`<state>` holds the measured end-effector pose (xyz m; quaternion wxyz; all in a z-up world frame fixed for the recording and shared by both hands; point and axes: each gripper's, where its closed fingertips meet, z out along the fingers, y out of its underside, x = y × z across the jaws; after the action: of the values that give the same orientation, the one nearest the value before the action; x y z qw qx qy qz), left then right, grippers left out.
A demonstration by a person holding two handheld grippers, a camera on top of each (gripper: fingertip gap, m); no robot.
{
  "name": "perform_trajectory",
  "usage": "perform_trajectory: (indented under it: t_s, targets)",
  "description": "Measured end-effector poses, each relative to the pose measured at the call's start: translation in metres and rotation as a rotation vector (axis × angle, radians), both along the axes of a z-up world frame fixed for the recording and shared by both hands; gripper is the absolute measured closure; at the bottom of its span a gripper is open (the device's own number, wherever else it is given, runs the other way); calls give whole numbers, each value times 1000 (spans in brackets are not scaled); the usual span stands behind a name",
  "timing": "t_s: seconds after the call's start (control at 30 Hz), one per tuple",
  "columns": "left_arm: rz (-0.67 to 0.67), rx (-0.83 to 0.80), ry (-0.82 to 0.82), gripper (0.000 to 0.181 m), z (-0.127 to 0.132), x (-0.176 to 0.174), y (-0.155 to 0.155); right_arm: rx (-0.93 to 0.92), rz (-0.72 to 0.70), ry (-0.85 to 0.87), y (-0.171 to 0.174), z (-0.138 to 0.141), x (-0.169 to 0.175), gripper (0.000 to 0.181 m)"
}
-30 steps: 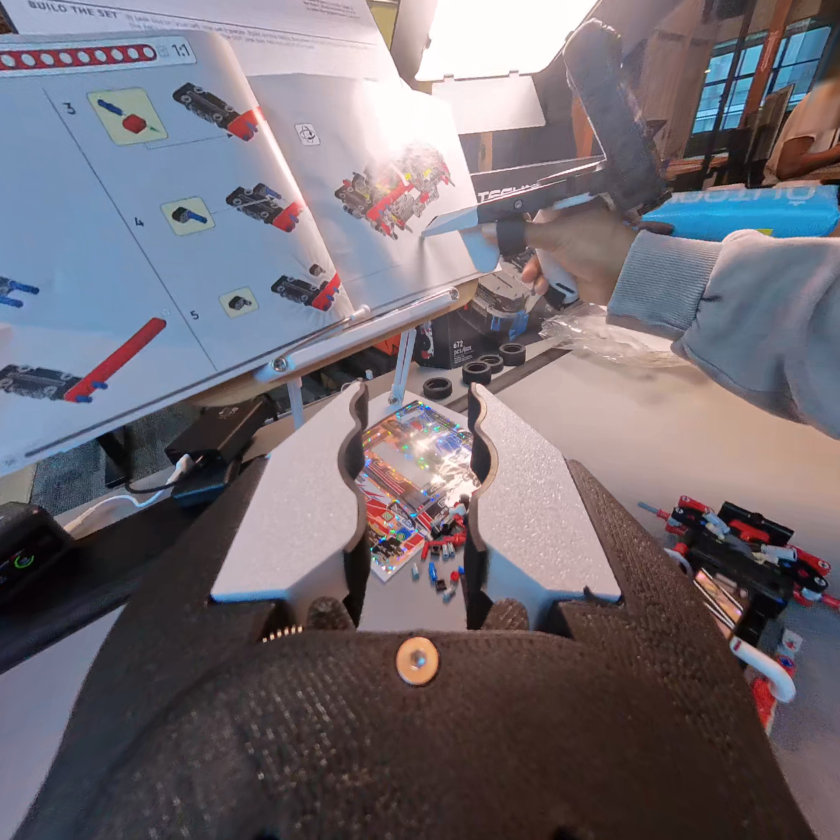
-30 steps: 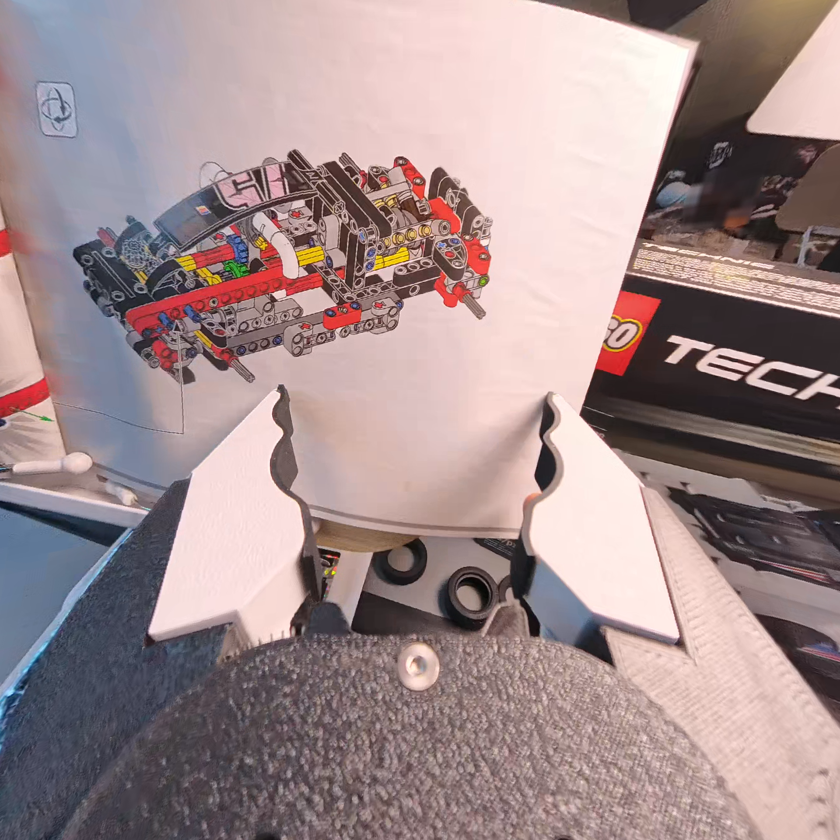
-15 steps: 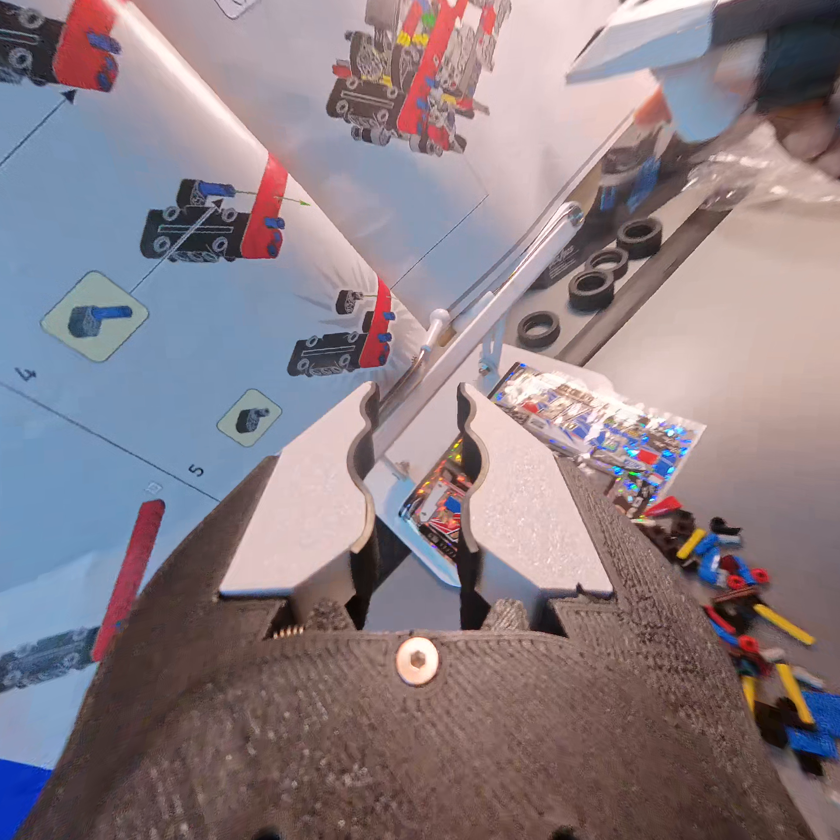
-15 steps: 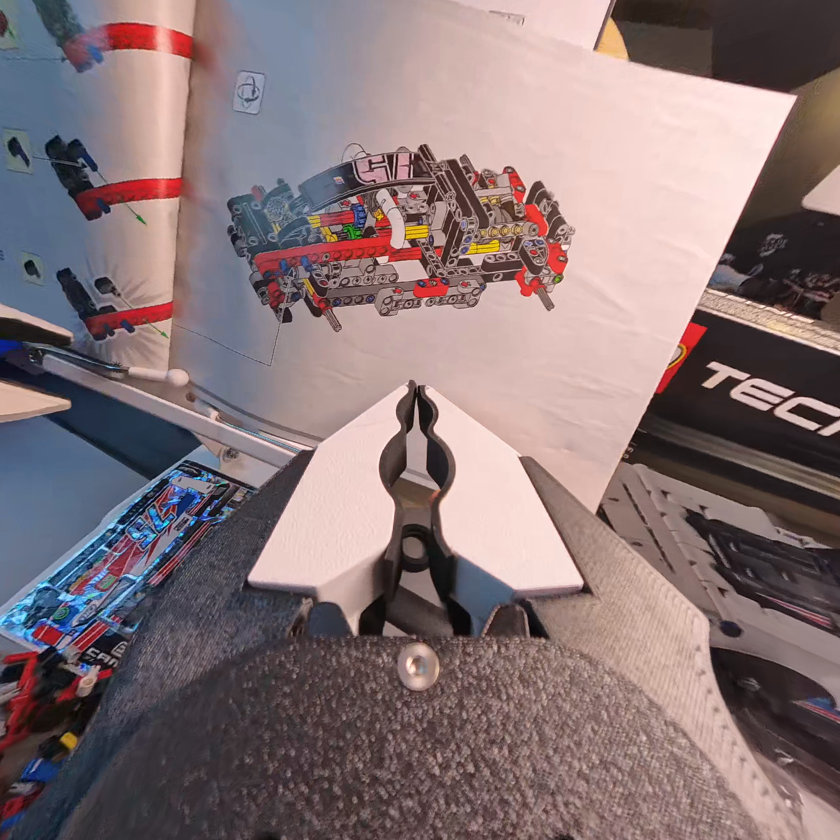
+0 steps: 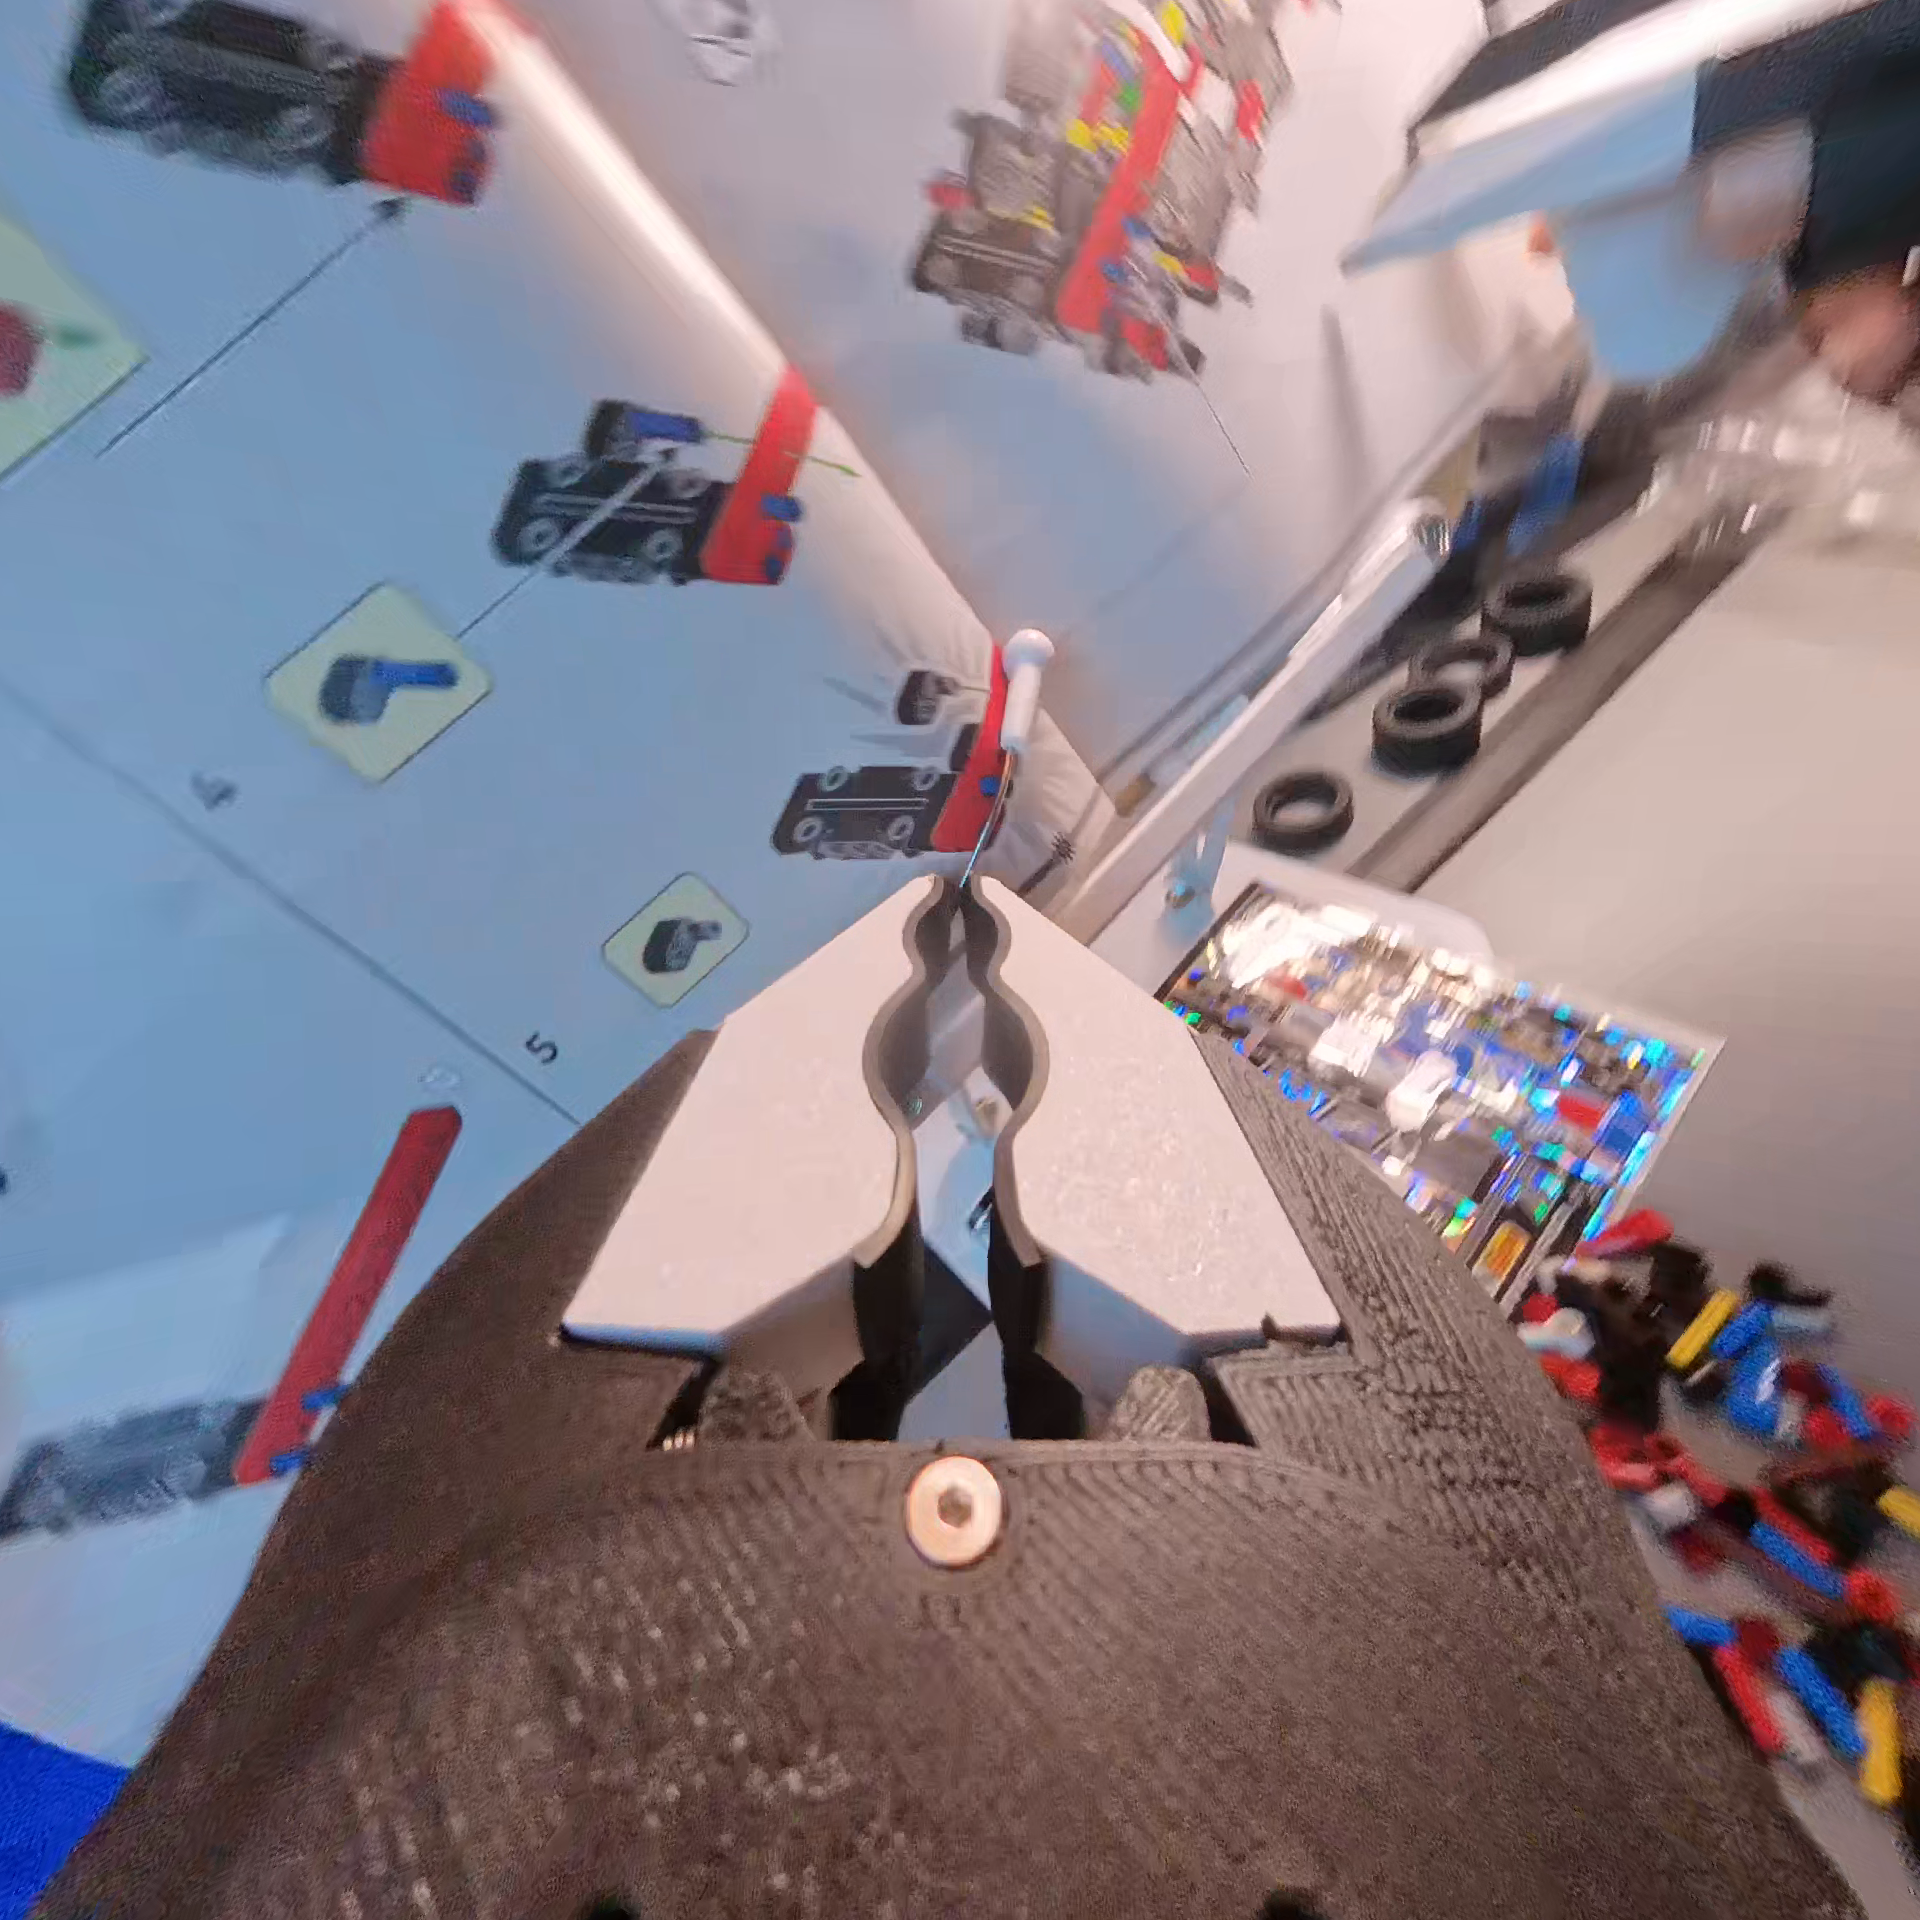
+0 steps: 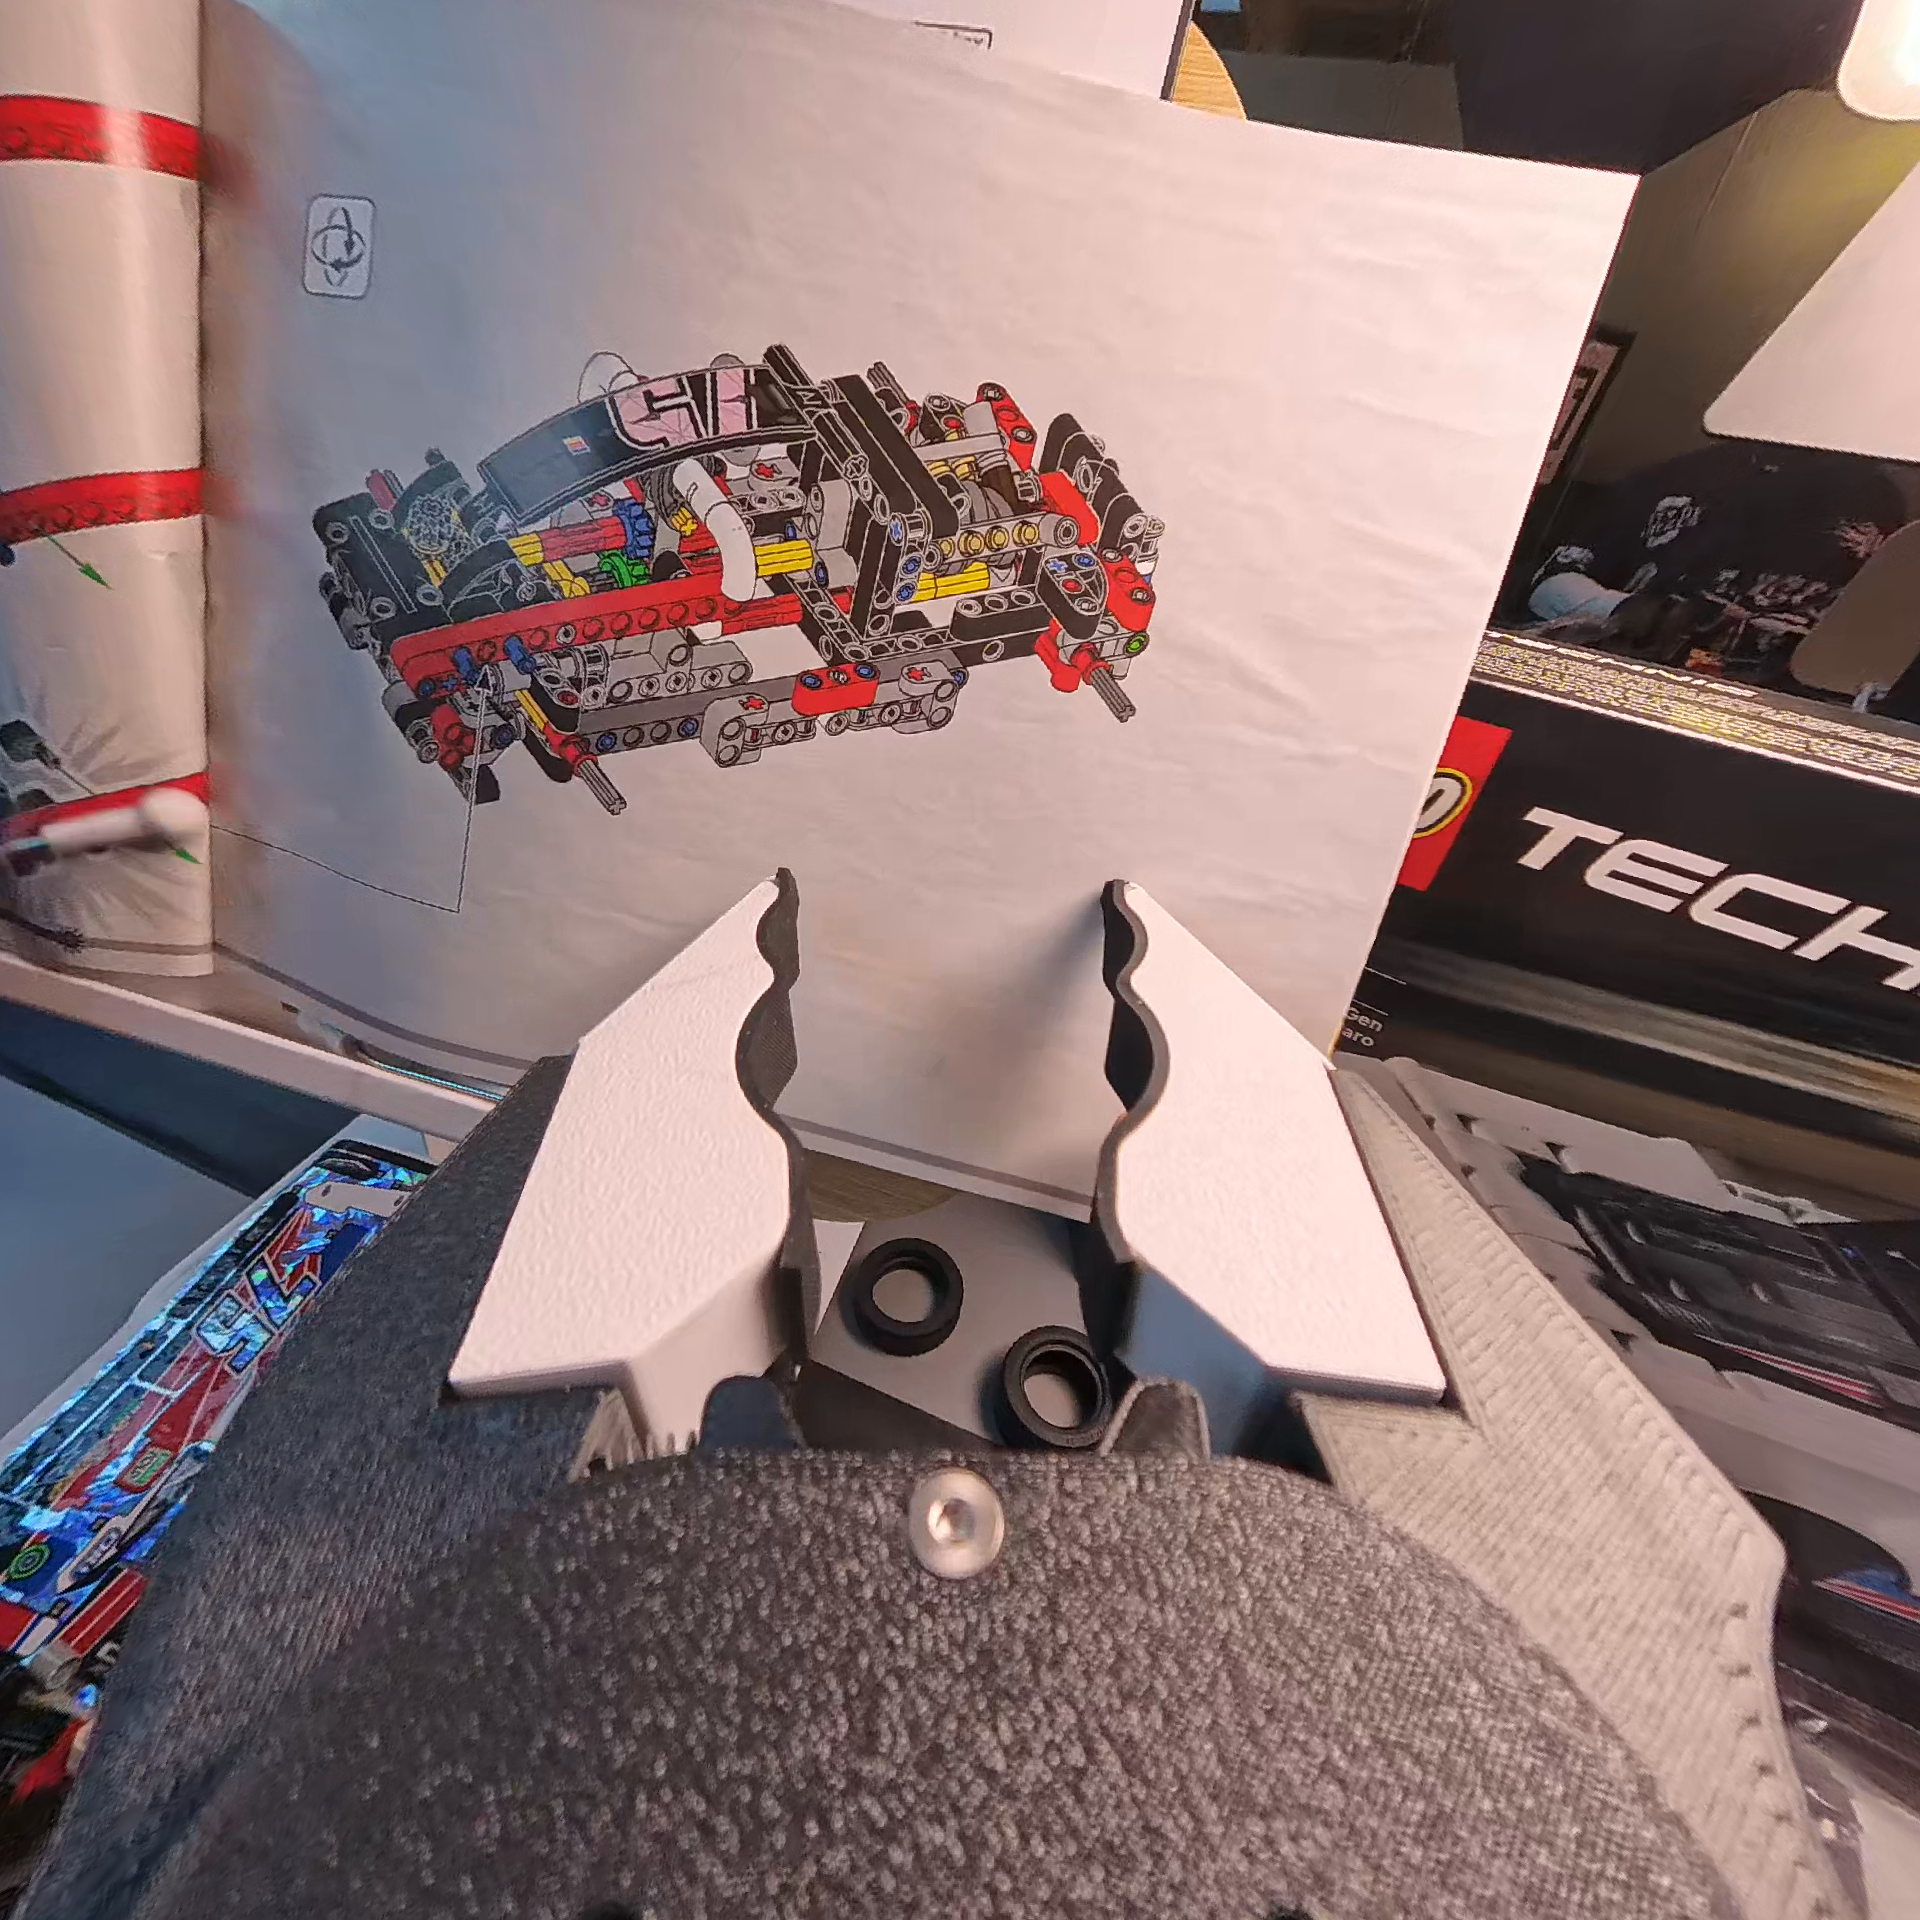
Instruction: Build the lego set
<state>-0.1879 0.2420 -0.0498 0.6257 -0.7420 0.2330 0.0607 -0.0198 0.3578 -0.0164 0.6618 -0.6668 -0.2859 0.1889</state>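
Note:
The open instruction booklet stands on a book stand and fills the left wrist view. My left gripper is shut on the thin wire of the stand's page holder, whose white ball tip stands up over the left page near the spine. My right gripper is open and empty, its fingers just in front of the lower edge of the booklet's right page, which shows the car model drawing. The page holder shows blurred at the left of the right wrist view. The right gripper shows blurred at the top right of the left wrist view.
A shiny sticker sheet lies under the stand, with a pile of small loose pieces beside it. Black tyres lie behind the stand; two show between my right fingers. The set's black box stands at right.
My left gripper moved up to the stand, closed on the page-holder wire and swung its tip up over the page. My right gripper shut half a second ago and is open again.

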Motion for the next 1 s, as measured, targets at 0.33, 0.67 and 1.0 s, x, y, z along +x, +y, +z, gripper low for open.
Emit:
perform_trajectory:
  t_s: [0.33,0.67,1.0]
  targets:
    - [96,120,-1332,180,-18,-67,-33,-23,2,-71,3,-5,2,118]
    - [50,145,-1105,157,14,-41,-66,-126,-28,-48,3,1,-17,83]
    - [-51,56,-599,153,37,19,-40,62,6,-131,-15,8,-26,174]
